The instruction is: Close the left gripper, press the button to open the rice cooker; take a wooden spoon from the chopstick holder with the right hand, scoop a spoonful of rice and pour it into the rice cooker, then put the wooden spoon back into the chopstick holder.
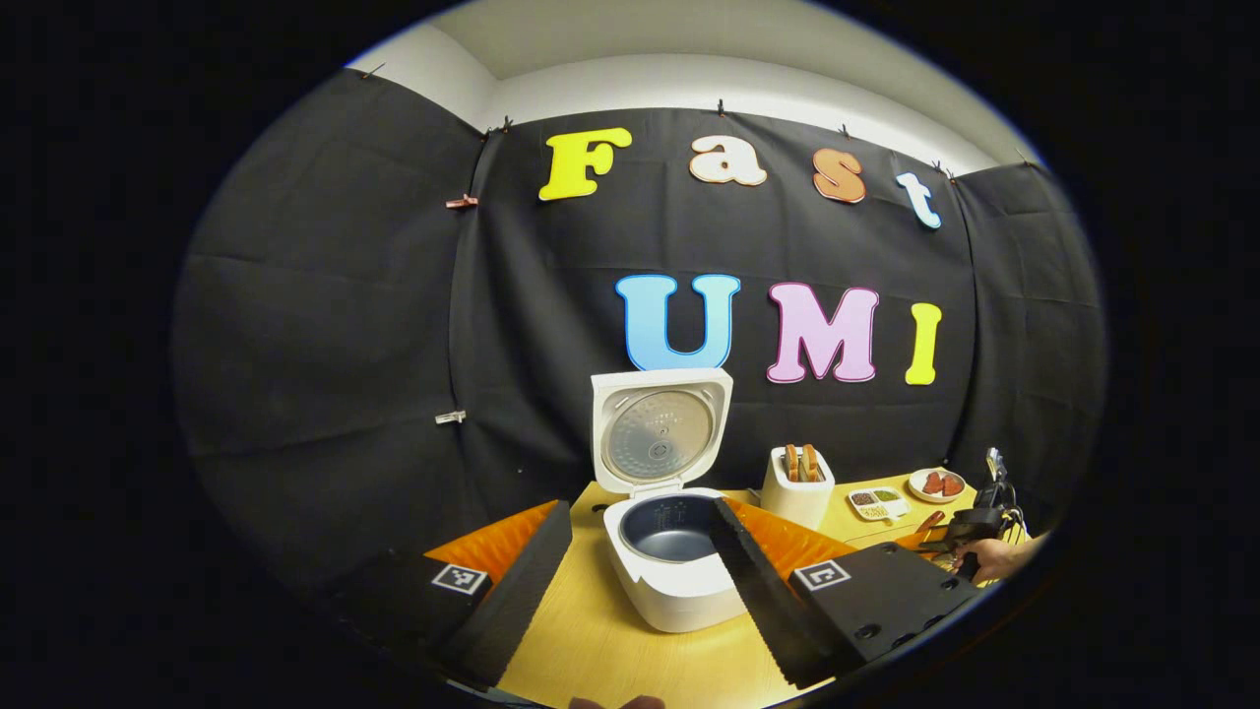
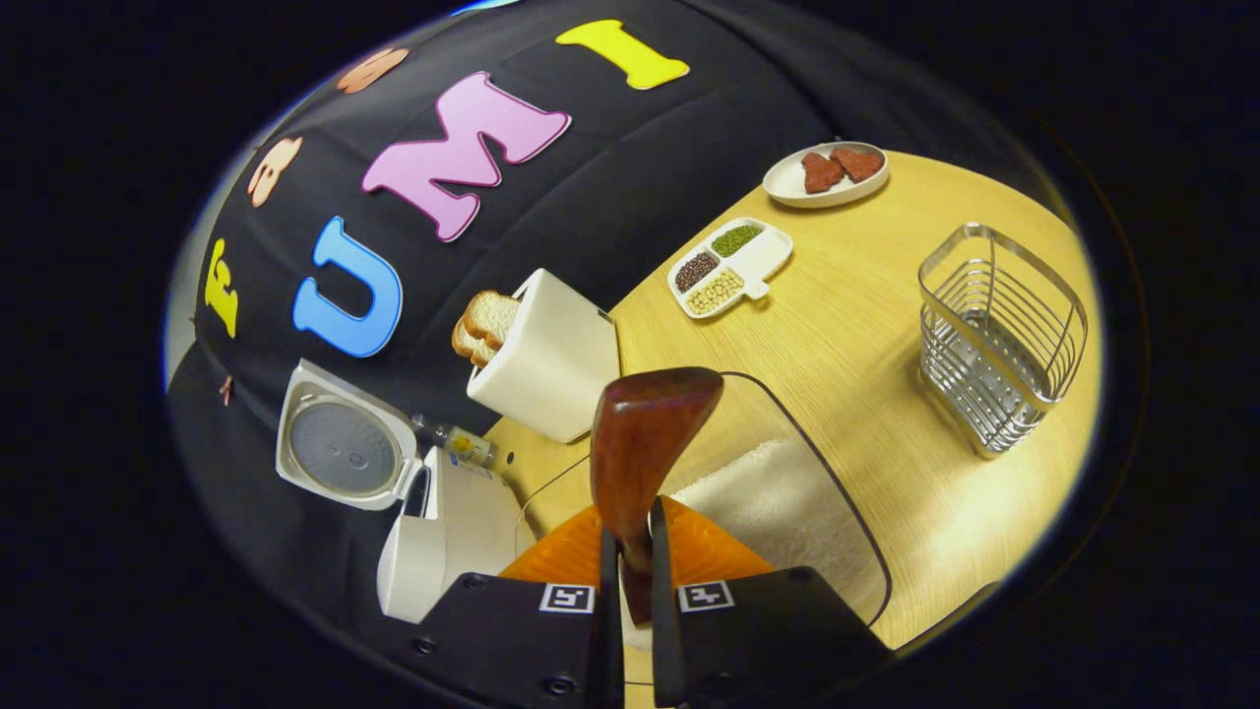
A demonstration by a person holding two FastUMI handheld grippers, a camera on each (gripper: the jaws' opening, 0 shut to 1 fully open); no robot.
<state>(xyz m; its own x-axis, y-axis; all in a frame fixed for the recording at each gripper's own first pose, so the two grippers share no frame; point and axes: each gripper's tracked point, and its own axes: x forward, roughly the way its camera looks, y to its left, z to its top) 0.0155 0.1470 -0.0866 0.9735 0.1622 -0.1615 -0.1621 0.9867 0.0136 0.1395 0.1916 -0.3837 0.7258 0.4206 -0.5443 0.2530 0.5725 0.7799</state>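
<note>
Right gripper view showed my right tool (image 2: 630, 551) clamped on the wooden spoon (image 2: 645, 443) handle: stiff, light, slick; my left tool (image 1: 640, 581) stood wide before the open rice cooker (image 1: 669, 551).

You are looking at evenly lit, fairly bright pictures: light is coming from overhead, leaving the tabletop (image 2: 866, 325) warm and clear while the wire basket (image 2: 999, 335) is casting a soft shadow beside itself. The fisheye lens is bending straight lines hard toward the edges, and the rim is darkening and softening there. A faint sheen is showing on the rice cooker (image 1: 669, 551) lid's metal plate, with no harsh glare or motion blur.
</note>
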